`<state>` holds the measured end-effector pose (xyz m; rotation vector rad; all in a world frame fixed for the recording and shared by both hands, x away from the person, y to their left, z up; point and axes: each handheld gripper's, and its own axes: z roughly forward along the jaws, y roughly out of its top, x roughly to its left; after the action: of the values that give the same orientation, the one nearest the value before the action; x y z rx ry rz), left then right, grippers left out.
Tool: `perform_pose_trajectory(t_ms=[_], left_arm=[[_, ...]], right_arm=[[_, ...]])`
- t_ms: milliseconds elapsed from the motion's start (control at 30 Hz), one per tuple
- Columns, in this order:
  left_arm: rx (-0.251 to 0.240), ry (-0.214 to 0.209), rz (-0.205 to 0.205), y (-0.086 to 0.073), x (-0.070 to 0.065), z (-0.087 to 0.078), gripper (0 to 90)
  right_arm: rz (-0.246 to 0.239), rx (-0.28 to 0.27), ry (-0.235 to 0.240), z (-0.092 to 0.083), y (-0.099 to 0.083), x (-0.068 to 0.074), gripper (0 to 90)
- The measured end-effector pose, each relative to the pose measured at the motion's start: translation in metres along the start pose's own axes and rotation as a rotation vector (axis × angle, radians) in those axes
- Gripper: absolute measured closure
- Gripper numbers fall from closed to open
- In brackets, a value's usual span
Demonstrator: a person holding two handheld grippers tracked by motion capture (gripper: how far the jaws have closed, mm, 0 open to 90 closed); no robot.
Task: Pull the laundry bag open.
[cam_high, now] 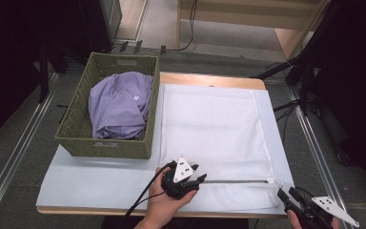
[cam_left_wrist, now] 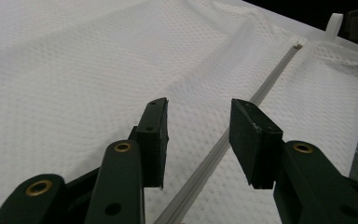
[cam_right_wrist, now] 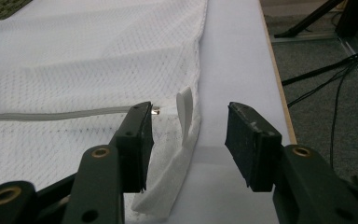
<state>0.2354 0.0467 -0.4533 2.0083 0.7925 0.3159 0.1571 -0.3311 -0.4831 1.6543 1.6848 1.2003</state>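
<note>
A white mesh laundry bag (cam_high: 212, 138) lies flat on the pale sheet covering the desk (cam_high: 100, 181), its grey zipper (cam_high: 233, 181) running along the near edge toward a small white fabric loop (cam_right_wrist: 184, 112) at the bag's right corner. The left hand-held gripper (cam_high: 196, 182) sits at the near edge of the bag, gripped from below by the person's left hand (cam_high: 164, 202), whose forearm enters from the bottom edge; its jaws point to the right along the zipper line. In the left gripper view its jaws stand apart, one on either side of the zipper track, with no pad pressing on it. The right hand-held gripper (cam_high: 286, 193) hovers at the desk's near right corner, the right hand (cam_high: 295, 219) barely entering the high view, jaws aimed leftward at the bag's corner. In the right gripper view its jaws gape moderately; the fabric loop and the zipper's metal end (cam_right_wrist: 155, 111) stand between them, beyond the pads, untouched. At the far left of the desk, a green woven rectangular basket (cam_high: 76, 124) holds a crumpled lavender garment (cam_high: 119, 107), well apart from both grippers.
</note>
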Motion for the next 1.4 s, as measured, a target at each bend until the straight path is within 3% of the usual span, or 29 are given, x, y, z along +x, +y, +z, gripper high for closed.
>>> perform_pose_trajectory(t_ms=[133,433,533,733,933,1133,1400], left_arm=[[0.006,-0.022,0.006,0.002,-0.006,0.008,58.4],[0.029,-0.073,0.031,0.005,-0.028,0.033,59.6],[0.029,-0.093,0.034,0.007,-0.035,0.041,59.9],[0.046,-0.118,0.049,0.010,-0.046,0.055,59.6],[0.048,-0.123,0.055,0.015,-0.050,0.062,59.2],[0.056,-0.141,0.055,0.023,-0.052,0.072,59.1],[0.064,-0.162,0.035,0.039,-0.059,0.091,62.1]], right_arm=[[0.009,0.010,-0.021,-0.002,-0.001,-0.001,52.8],[0.034,0.019,-0.011,0.000,-0.001,-0.001,55.0],[0.025,0.018,0.006,0.007,0.001,0.005,54.8],[0.031,0.054,-0.004,0.023,0.000,0.006,54.8],[0.043,0.074,-0.039,0.032,0.000,0.008,55.0],[0.037,0.072,-0.021,0.033,-0.002,0.010,57.0],[0.013,0.077,-0.035,0.033,-0.004,0.014,60.9]])
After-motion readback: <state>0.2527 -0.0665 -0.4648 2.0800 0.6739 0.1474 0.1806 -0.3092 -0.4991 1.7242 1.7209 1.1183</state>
